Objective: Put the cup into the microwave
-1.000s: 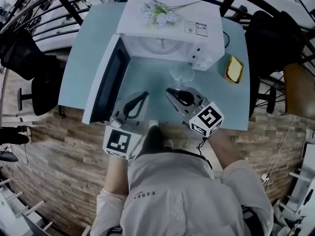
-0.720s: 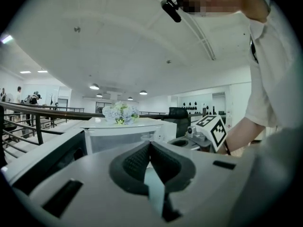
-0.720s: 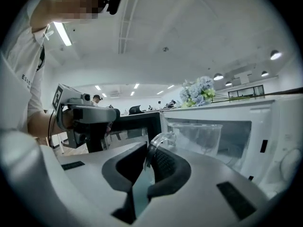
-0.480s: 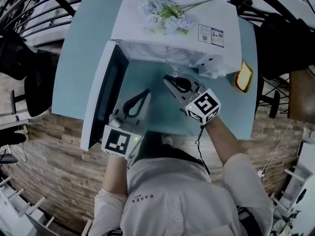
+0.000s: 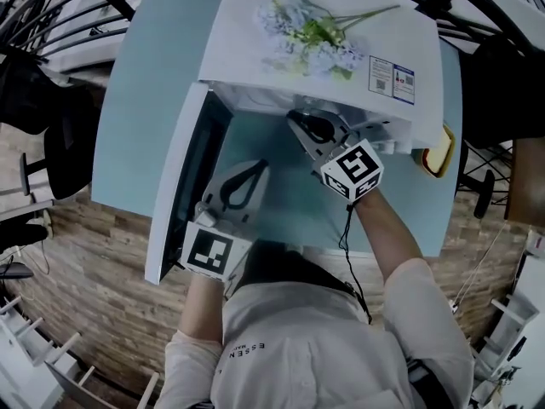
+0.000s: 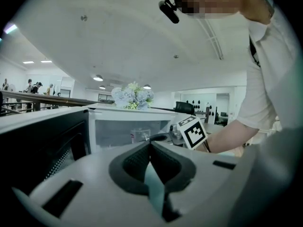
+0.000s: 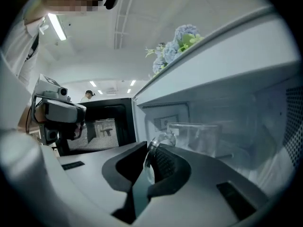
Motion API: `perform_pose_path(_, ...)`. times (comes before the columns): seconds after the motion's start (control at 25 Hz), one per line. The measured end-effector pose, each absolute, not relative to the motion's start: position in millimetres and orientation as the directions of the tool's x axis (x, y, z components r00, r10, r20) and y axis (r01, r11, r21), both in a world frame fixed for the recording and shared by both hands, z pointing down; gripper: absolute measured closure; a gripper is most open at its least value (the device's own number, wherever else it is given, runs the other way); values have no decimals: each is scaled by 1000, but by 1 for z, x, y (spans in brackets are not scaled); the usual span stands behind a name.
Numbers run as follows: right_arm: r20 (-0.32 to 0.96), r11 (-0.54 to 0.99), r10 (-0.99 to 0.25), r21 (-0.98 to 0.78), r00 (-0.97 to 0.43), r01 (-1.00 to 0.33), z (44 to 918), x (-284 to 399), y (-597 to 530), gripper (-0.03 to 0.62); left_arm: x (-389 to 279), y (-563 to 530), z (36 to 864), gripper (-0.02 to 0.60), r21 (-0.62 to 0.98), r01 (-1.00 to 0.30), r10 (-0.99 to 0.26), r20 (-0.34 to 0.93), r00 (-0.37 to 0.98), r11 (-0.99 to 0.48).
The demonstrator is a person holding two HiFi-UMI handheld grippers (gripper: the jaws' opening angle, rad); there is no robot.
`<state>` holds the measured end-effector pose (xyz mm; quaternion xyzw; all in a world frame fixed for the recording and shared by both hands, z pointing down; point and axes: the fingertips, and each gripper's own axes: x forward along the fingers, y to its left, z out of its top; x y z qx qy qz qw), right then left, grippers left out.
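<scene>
Cup point(image 7: 194, 138) sits just ahead of right gripper point(image 7: 150, 149), its handle nipped between the jaws (which have just been easing apart a touch, pads on the handle all the same); cup body is inside the microwave point(image 5: 247, 24) cavity, contact with the floor not clear. Cavity roof close above, back wall beyond; door point(image 5: 183, 186) swung wide at left, left gripper point(image 6: 150, 144) beside it over the table point(image 5: 153, 83), jaws together on nothing. Cup is clear glass, straight-sided, upright.

Clear glass cup point(image 7: 193, 137) in my matt grey plastic right gripper point(image 7: 150, 149); microwave point(image 5: 247, 58) smooth, glossy white; floor point(image 5: 94, 267) wood-grained planks.
</scene>
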<state>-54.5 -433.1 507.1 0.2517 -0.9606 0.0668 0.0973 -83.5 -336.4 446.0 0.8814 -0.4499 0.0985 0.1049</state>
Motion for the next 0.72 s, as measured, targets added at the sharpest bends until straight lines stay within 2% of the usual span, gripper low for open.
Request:
perform_pose_path(0.36,228,841,-496,-113,-838,-529,524,-62,-451,562,-86,-345,455,580,108,-809,-760,289,582,-578)
perform_pose_path(0.72,270,825,-525,-69,-807,-561,542,-56,-457,562,-88,-353,456,580,84,-806,-760,289,582,-586)
